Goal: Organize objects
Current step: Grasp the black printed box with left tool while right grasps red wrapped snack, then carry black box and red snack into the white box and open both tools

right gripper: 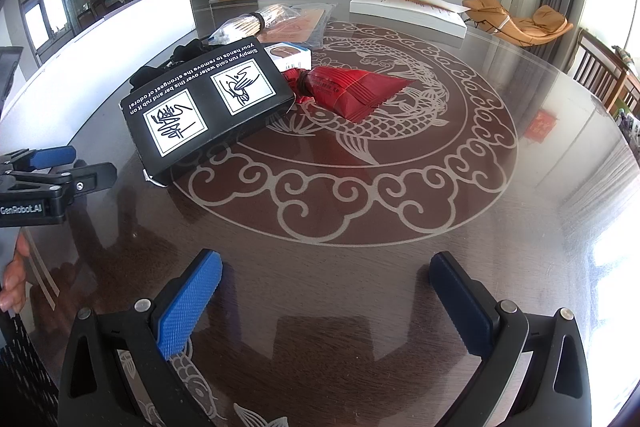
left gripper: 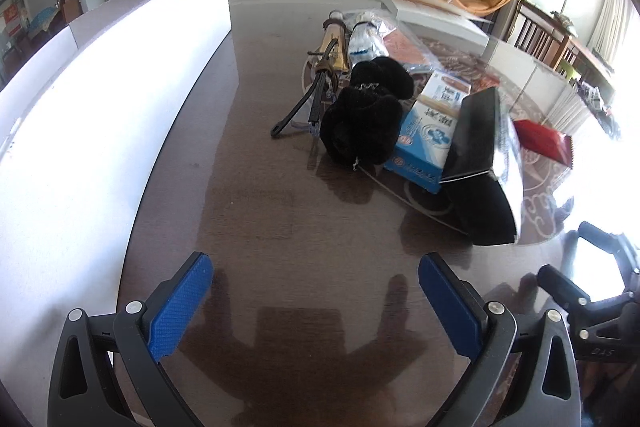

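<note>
A pile of objects lies on the dark glossy table point(left gripper: 260, 211). In the left wrist view: a black box point(left gripper: 478, 147) leaning on a blue and white box point(left gripper: 424, 135), black cloth point(left gripper: 364, 119), a gold packet with a black strap point(left gripper: 332, 51) and a red packet point(left gripper: 540, 139). My left gripper point(left gripper: 316, 291) is open and empty, short of the pile. In the right wrist view the black box point(right gripper: 208, 99) and red packet point(right gripper: 352, 91) lie ahead. My right gripper point(right gripper: 326, 291) is open and empty over the table point(right gripper: 400, 195).
A long white box point(left gripper: 100, 107) runs along the table's left side, also in the right wrist view point(right gripper: 112, 43). A white flat box point(right gripper: 408, 11) lies at the far edge. The left gripper point(right gripper: 52, 167) shows at the left of the right wrist view. Chairs stand at right.
</note>
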A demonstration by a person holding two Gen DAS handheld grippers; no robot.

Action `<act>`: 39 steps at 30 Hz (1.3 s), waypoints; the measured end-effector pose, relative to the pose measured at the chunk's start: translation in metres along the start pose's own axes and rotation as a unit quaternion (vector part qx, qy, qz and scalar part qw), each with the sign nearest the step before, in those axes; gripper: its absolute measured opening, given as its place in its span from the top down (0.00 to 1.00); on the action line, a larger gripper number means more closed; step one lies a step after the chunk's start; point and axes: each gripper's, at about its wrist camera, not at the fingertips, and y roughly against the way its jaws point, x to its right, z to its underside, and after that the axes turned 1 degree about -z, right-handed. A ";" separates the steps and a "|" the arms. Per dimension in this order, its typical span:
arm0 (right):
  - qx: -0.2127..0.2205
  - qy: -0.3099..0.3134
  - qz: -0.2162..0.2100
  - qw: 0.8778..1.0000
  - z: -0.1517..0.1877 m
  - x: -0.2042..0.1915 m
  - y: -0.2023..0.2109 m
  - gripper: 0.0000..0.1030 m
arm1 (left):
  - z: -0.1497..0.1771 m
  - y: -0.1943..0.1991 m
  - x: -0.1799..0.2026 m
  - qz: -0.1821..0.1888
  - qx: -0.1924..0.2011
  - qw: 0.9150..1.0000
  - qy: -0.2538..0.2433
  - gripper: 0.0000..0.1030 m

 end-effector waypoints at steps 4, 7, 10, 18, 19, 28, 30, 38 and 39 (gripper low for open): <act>0.000 0.000 0.000 1.000 0.000 0.000 0.000 0.00 | -0.018 0.036 0.033 0.041 0.065 0.995 -0.057 0.00; 0.001 -0.001 -0.002 1.000 0.001 -0.001 0.001 0.00 | -0.033 0.026 0.084 0.010 0.065 0.983 -0.173 0.00; 0.006 -0.015 -0.024 1.000 0.003 0.006 0.005 0.00 | -0.038 -0.004 0.121 -0.008 0.039 0.964 -0.261 0.01; -0.004 -0.066 -0.009 0.998 0.042 0.068 0.037 0.00 | -0.037 -0.029 0.126 -0.003 0.022 0.970 -0.241 0.41; -0.002 -0.068 -0.014 0.998 0.043 0.073 0.040 0.00 | -0.032 -0.025 0.120 0.009 0.020 0.976 -0.219 0.41; 0.000 0.046 -0.150 0.988 -0.081 0.049 0.024 0.00 | 0.041 0.019 0.047 0.005 0.007 0.995 -0.098 0.44; -0.045 0.110 -0.142 0.983 -0.111 0.023 -0.004 0.01 | 0.043 0.022 0.036 0.003 0.008 0.997 -0.077 0.44; -0.167 0.171 -0.109 0.965 -0.125 -0.007 -0.057 0.77 | 0.051 0.027 0.017 0.009 0.021 0.999 -0.041 0.45; -0.160 0.159 -0.121 0.967 -0.123 -0.004 -0.047 0.77 | 0.051 0.032 0.013 0.012 0.027 0.999 -0.033 0.45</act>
